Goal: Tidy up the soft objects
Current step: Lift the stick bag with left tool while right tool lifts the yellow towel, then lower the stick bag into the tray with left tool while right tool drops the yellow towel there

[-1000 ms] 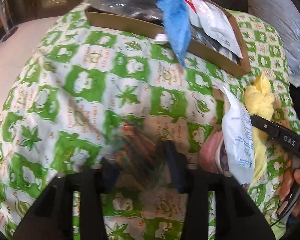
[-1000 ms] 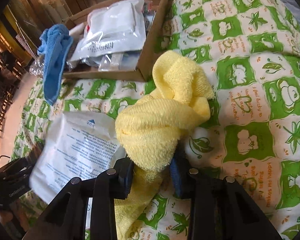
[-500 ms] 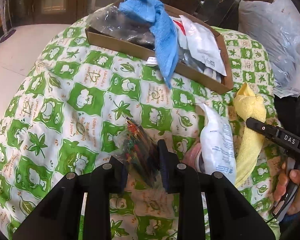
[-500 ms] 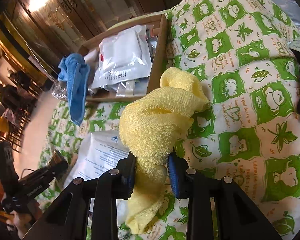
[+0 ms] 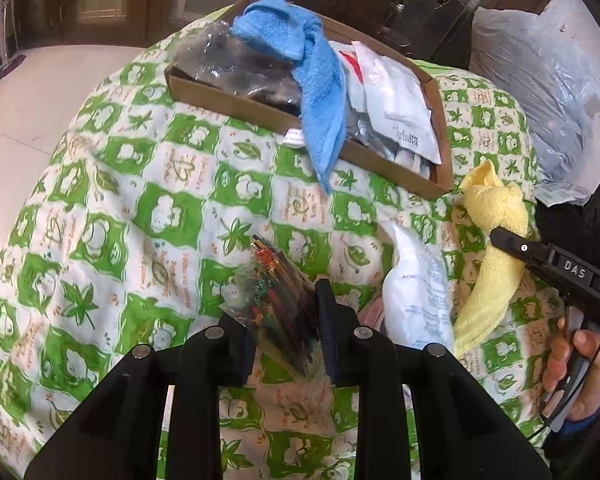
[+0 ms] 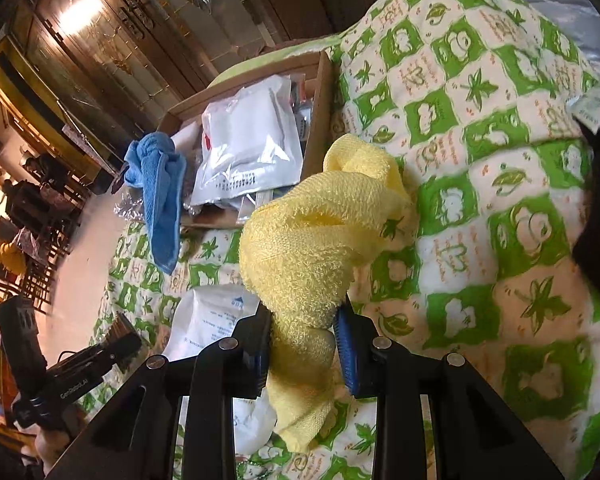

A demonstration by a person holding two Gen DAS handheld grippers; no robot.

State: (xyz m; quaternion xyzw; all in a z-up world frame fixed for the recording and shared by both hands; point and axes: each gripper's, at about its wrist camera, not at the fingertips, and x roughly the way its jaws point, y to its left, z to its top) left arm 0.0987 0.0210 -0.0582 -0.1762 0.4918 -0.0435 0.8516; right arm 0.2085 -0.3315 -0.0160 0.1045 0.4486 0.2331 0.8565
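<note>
My left gripper (image 5: 278, 320) is shut on a clear packet of colourful small items (image 5: 278, 300) and holds it above the green-and-white quilt (image 5: 100, 208). My right gripper (image 6: 302, 332) is shut on a yellow towel (image 6: 316, 240), lifted off the quilt; it also shows in the left wrist view (image 5: 494, 216). A cardboard tray (image 5: 240, 102) at the far side holds white packets (image 5: 396, 104), with a blue towel (image 5: 320, 92) draped over its front wall. The tray (image 6: 320, 104) and blue towel (image 6: 160, 196) also show in the right wrist view.
A white printed pouch (image 5: 416, 300) lies on the quilt between the two grippers, with something pink beside it. A large grey plastic bag (image 5: 540, 88) sits at the far right. The floor (image 5: 28, 92) drops away on the left.
Both grippers have risen and pulled back from the quilt. The left one lifted the clear packet, the right one lifted the yellow towel; the tray now looks farther away.
</note>
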